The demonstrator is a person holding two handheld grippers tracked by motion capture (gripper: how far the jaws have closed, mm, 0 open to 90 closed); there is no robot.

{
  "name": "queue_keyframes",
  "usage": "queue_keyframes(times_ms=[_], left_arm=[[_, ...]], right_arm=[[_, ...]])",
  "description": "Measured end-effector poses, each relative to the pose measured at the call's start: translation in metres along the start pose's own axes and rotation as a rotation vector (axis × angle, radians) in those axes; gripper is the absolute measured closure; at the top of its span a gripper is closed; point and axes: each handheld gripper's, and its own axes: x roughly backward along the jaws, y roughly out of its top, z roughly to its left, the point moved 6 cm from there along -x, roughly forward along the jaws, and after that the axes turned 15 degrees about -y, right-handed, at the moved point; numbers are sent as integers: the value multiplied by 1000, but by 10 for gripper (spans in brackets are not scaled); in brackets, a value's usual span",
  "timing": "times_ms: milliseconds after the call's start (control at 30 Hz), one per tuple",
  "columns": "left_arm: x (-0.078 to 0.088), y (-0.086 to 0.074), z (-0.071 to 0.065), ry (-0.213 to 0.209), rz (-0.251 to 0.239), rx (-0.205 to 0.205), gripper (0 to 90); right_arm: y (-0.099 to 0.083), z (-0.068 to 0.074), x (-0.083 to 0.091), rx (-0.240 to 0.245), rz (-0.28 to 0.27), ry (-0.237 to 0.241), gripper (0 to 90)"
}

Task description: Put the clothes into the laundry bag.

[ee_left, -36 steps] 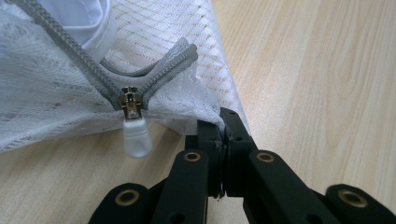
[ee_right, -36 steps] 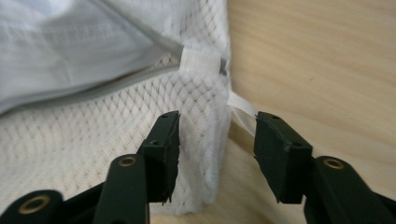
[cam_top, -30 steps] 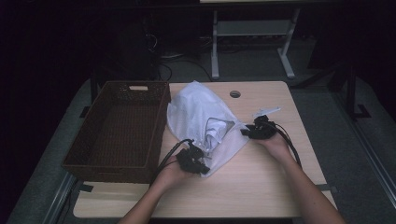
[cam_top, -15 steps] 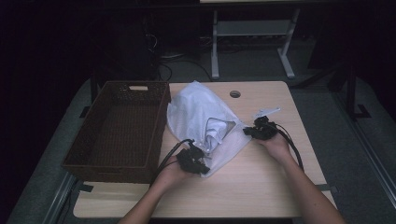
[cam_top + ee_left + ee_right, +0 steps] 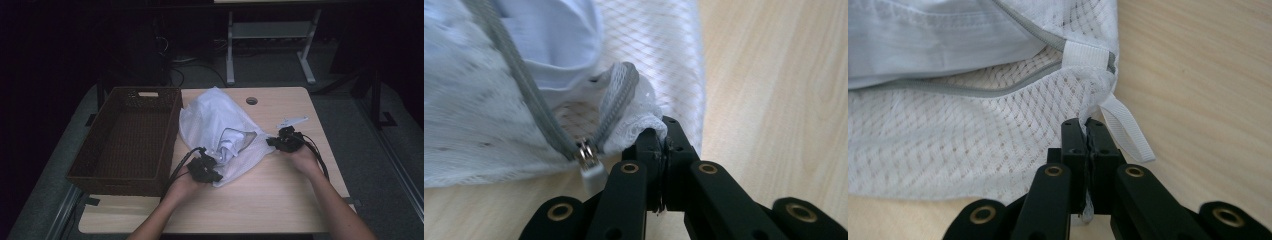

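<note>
My left tongs (image 5: 206,169) are clamped on a fold of the white mesh laundry bag (image 5: 220,131), right beside its grey zip (image 5: 531,95), whose metal pull (image 5: 586,155) hangs just off my jaw tips. My right tongs (image 5: 283,142) have just been closing and now pinch the mesh at the bag's other corner, next to the white ribbon loop (image 5: 1125,131) by the zip's end tab. The bag lies on the wooden worktop (image 5: 280,200), stretched between my two hands, with pale cloth (image 5: 943,35) showing inside its open mouth. Its left edge sits just beside the brown woven basket (image 5: 125,145), which stands on the worktop's left side.
</note>
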Motion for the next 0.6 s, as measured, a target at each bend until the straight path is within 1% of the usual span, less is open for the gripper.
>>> queue_keyframes(times_ms=[33, 67, 133, 300, 400, 600], left_arm=[[1, 0, 1, 3, -1, -1, 883], [2, 0, 2, 8, -12, 7, 883], [3, -1, 4, 14, -16, 14, 883], [5, -3, 8, 25, -16, 22, 883], [5, -3, 9, 30, -22, 30, 883], [5, -4, 12, 41, -26, 44, 883]], right_arm=[[-2, 1, 2, 4, 3, -1, 880], [-3, 2, 5, 11, 4, -3, 880], [-7, 3, 10, 12, 11, -2, 880], [-20, 6, 23, 19, 27, 9, 878], [-28, 8, 34, 36, 29, 11, 879], [-45, 18, 58, 47, 30, 21, 879]])
